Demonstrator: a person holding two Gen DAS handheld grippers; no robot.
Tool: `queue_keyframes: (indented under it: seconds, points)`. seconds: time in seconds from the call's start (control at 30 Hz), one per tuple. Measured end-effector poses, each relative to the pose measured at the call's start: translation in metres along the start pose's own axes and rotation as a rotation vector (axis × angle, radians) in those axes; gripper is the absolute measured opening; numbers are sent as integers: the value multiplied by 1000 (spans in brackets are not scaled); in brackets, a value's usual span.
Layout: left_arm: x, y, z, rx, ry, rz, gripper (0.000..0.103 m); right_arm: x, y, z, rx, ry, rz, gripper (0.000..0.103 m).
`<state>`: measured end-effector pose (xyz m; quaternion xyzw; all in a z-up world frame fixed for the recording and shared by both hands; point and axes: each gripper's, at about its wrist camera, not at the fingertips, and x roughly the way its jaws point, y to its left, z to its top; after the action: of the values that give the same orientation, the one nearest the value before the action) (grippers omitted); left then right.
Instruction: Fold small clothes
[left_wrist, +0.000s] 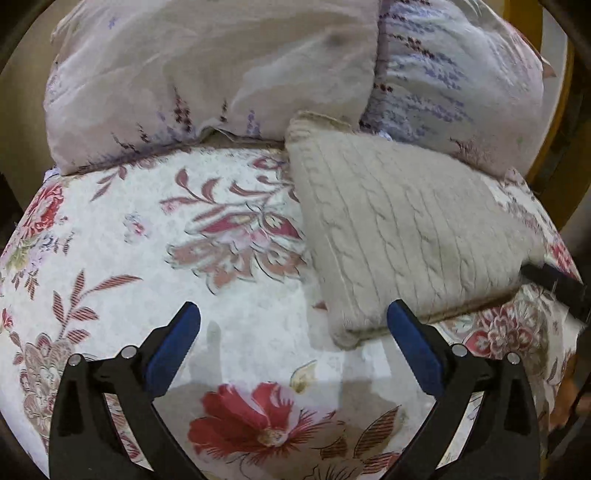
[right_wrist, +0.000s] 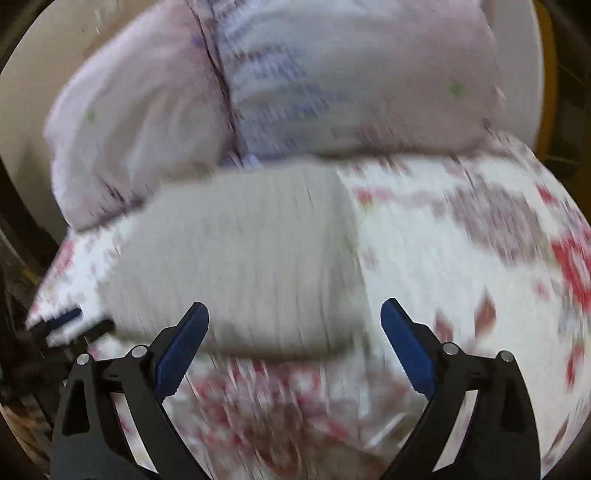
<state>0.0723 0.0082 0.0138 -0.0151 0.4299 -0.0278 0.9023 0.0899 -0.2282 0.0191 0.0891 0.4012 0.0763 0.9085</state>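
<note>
Toward the head of the bed (left_wrist: 110, 229), against the two pale lavender-print pillows (left_wrist: 207, 74), the folded beige cable-knit sweater (left_wrist: 402, 236) lay flat on the floral bedspread. You held your left gripper (left_wrist: 293, 325) with its jaws wide and empty, the right blue pad (left_wrist: 413, 350) just at the sweater's near edge. Your right gripper (right_wrist: 294, 321) also had its jaws spread wide, holding nothing, over the sweater's (right_wrist: 240, 254) near edge; that view was blurred. From the right wrist camera your left gripper's tip (right_wrist: 66, 317) showed at the sweater's left corner.
</note>
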Motion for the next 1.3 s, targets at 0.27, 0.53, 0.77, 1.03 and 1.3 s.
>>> queue_keyframes:
  seconds: [0.27,0.53,0.77,1.03,1.3]
  points:
    - [11,-15,-20,74,79,33,101,26,23,-21,-86,95,-92,100]
    - [11,-14,-24,72,70,31,101,30,27,-29,-128,107,-136,102]
    - [11,-13,-24,71,73,27,101,30,27,-29,-128,108,-135,102]
    - [11,-13,-25,71,73,27,101,30,27,-29,-127,107,-136,102]
    - [11,-13,-25,71,72,27,101,30,27,-29,-128,107,-135,102]
